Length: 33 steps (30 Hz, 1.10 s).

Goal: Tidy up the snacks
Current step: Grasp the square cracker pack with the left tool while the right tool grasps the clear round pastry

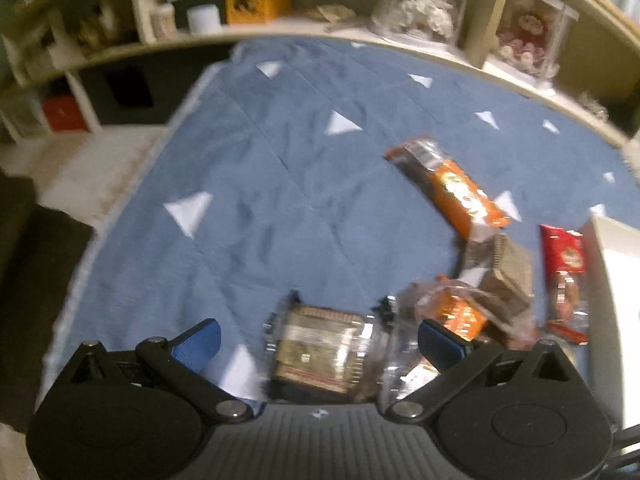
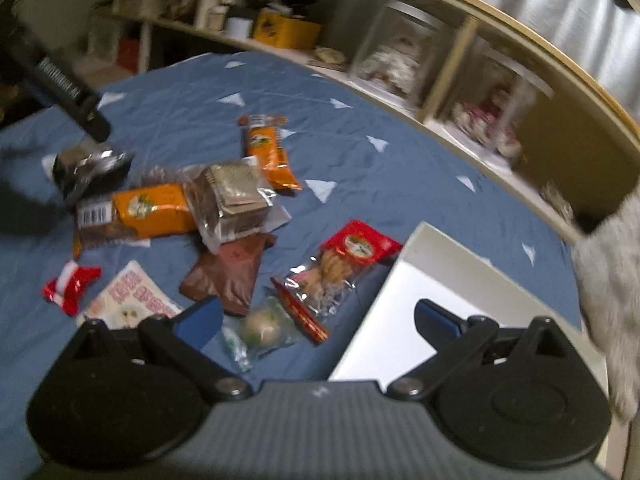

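Snacks lie scattered on a blue quilt (image 1: pixel 280 184). My left gripper (image 1: pixel 318 340) is open, and a clear-wrapped dark snack (image 1: pixel 320 354) lies between its spread fingers, touching neither pad. To its right lie an orange pack (image 1: pixel 460 188), a brown pack (image 1: pixel 504 272) and a red pack (image 1: pixel 564 280). My right gripper (image 2: pixel 320 320) is open and holds nothing. It hovers over a round pale pastry (image 2: pixel 262 326) and a red pack (image 2: pixel 344 264), beside a white box (image 2: pixel 416 292). Two orange packs (image 2: pixel 268 152), a brown pouch (image 2: pixel 228 276) and a small red wrapper (image 2: pixel 70 284) lie further off.
A curved wooden shelf (image 1: pixel 360 42) runs behind the quilt with glass jars (image 1: pixel 424 0), a yellow box (image 1: pixel 256 0) and a white roll (image 1: pixel 204 18). Grey fabric (image 2: pixel 612 300) hangs at the right edge. The quilt's left edge drops to a pale floor (image 1: pixel 80 168).
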Each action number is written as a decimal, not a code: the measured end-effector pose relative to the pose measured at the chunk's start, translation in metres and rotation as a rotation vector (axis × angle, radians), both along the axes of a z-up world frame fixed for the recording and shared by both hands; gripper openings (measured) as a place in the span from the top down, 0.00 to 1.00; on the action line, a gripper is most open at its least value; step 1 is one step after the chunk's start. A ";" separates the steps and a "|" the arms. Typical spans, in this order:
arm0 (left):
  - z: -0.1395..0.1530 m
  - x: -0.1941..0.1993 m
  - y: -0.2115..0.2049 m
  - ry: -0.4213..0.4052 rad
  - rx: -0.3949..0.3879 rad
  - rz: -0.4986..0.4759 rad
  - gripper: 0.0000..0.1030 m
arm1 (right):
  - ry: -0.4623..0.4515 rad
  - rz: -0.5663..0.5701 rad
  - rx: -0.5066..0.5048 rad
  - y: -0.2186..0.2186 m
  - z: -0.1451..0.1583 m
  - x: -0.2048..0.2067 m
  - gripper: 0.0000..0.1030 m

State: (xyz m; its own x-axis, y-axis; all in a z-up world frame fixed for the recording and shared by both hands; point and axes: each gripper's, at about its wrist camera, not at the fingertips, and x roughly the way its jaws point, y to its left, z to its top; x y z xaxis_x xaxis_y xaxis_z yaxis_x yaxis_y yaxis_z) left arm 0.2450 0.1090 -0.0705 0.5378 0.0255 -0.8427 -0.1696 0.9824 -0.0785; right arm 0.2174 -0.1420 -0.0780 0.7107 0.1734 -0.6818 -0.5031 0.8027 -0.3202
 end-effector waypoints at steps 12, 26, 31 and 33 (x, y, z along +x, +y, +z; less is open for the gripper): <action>-0.017 0.005 0.023 0.034 -0.142 -0.007 0.00 | 0.051 0.294 -0.306 0.036 -0.040 -0.002 0.43; -0.026 0.013 0.032 0.070 -0.199 -0.044 0.13 | 0.067 0.253 -0.265 0.036 -0.041 -0.003 0.67; -0.027 0.015 0.015 0.093 -0.104 -0.152 0.15 | 0.109 0.195 -0.159 0.030 -0.029 0.001 0.68; -0.028 0.016 0.012 0.098 -0.082 -0.163 0.15 | 0.131 0.165 -0.101 0.026 -0.025 0.005 0.68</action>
